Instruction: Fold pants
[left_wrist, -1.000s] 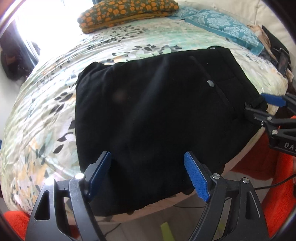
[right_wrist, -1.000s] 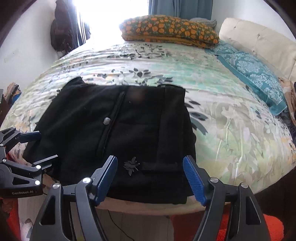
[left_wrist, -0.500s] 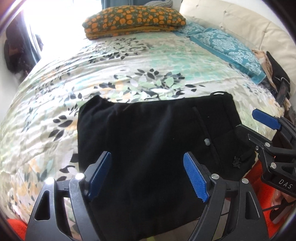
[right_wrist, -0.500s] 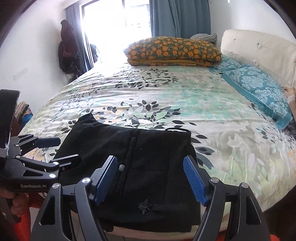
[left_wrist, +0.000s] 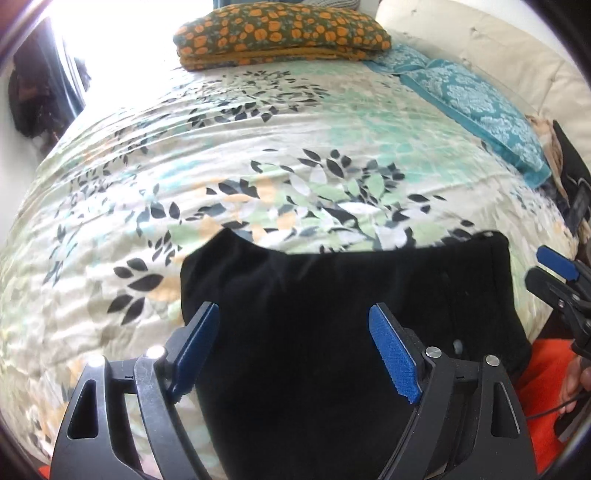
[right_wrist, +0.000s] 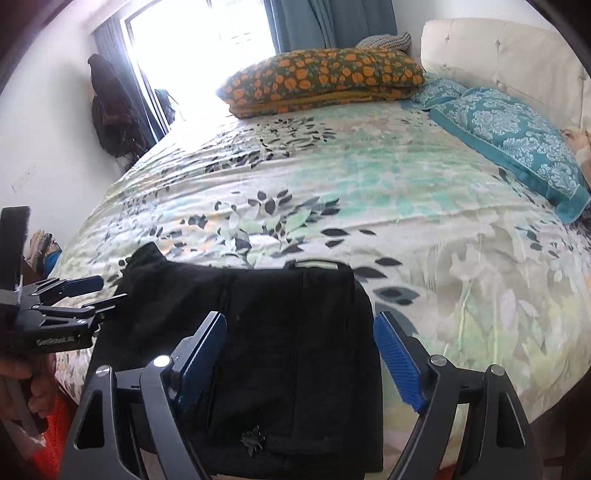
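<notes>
Both claws gape wide and grip nothing above a bed's near edge. The left claw (left_wrist: 291, 347) hovers over the folded black pants (left_wrist: 332, 332), its blue pads (left_wrist: 393, 354) framing dark cloth. The right claw (right_wrist: 301, 354) hangs beside it, pants (right_wrist: 288, 332) directly beneath and between its fingers. Ahead of both claws spreads the leaf-print bedspread (right_wrist: 369, 184), an orange-flowered pillow (right_wrist: 325, 77) beyond and a teal pillow (right_wrist: 517, 136) to the right.
</notes>
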